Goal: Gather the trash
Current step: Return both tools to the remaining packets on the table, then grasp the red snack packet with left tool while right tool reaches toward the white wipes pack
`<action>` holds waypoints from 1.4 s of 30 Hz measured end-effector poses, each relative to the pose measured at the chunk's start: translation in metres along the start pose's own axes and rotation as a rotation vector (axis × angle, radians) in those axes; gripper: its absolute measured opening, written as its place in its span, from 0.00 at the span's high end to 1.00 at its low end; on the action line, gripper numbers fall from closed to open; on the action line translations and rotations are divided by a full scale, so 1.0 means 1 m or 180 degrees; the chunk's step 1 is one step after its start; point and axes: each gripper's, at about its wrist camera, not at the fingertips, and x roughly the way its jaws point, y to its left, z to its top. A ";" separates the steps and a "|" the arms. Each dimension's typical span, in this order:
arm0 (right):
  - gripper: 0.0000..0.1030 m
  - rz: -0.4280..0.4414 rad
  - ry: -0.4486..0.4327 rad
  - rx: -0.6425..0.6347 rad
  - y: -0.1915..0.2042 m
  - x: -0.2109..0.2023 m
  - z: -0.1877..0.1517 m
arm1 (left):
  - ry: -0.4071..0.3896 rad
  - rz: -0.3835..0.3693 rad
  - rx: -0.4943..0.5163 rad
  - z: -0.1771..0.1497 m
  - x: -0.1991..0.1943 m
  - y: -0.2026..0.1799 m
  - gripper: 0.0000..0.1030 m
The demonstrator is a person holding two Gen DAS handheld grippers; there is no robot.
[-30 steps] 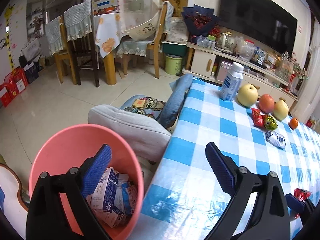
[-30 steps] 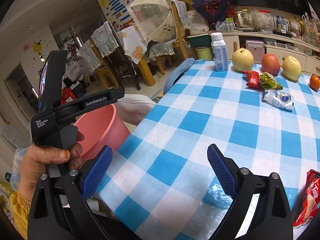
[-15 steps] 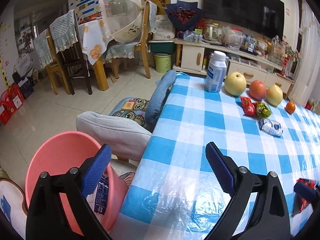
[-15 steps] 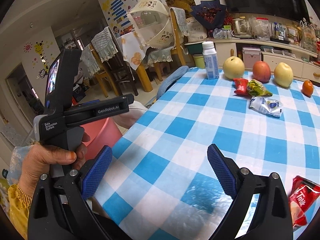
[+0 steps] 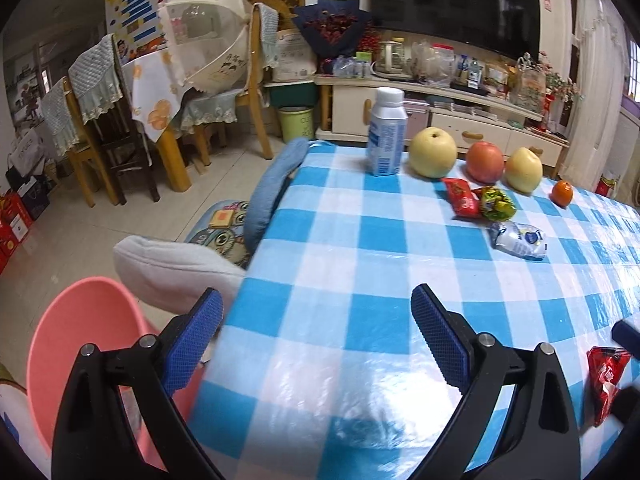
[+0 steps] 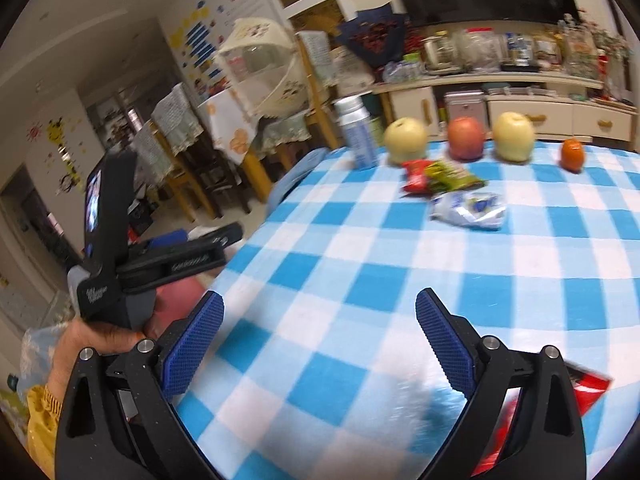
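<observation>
A pink bin (image 5: 80,344) stands on the floor at the table's left edge, partly behind my left gripper (image 5: 316,332), which is open and empty over the checked tablecloth (image 5: 360,264). My right gripper (image 6: 318,336) is also open and empty. Red (image 5: 462,196), green (image 5: 497,203) and white (image 5: 518,239) wrappers lie far ahead near the fruit. Another red wrapper (image 5: 606,376) lies at the near right, just right of the right gripper's finger (image 6: 448,344) in the right wrist view (image 6: 588,388). A hand (image 6: 100,336) holds the left gripper's body (image 6: 132,248) at the left.
A milk bottle (image 5: 386,138), two yellow pears (image 5: 434,152), a red apple (image 5: 485,161) and an orange (image 5: 562,193) line the far table edge. A grey-cushioned chair (image 5: 176,268) and a blue one (image 5: 272,192) stand along the table's left side, beside the bin.
Both grippers have swung right and forward from the bin toward the table. The bin has slid to the lower left corner, and the near red wrapper is closer to the right gripper.
</observation>
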 end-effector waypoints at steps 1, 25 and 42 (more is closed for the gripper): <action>0.07 -0.0045 -0.0025 0.0021 -0.006 -0.002 0.002 | -0.0013 -0.0024 0.0016 0.000 0.001 -0.004 0.07; 0.07 -0.0536 0.0106 0.0698 -0.138 -0.047 0.017 | 0.0154 -0.1085 -0.0492 0.083 0.104 -0.129 0.16; 0.07 -0.0585 0.0159 0.0574 -0.148 -0.055 0.016 | 0.0934 -0.0577 -0.0155 0.101 0.205 -0.190 0.56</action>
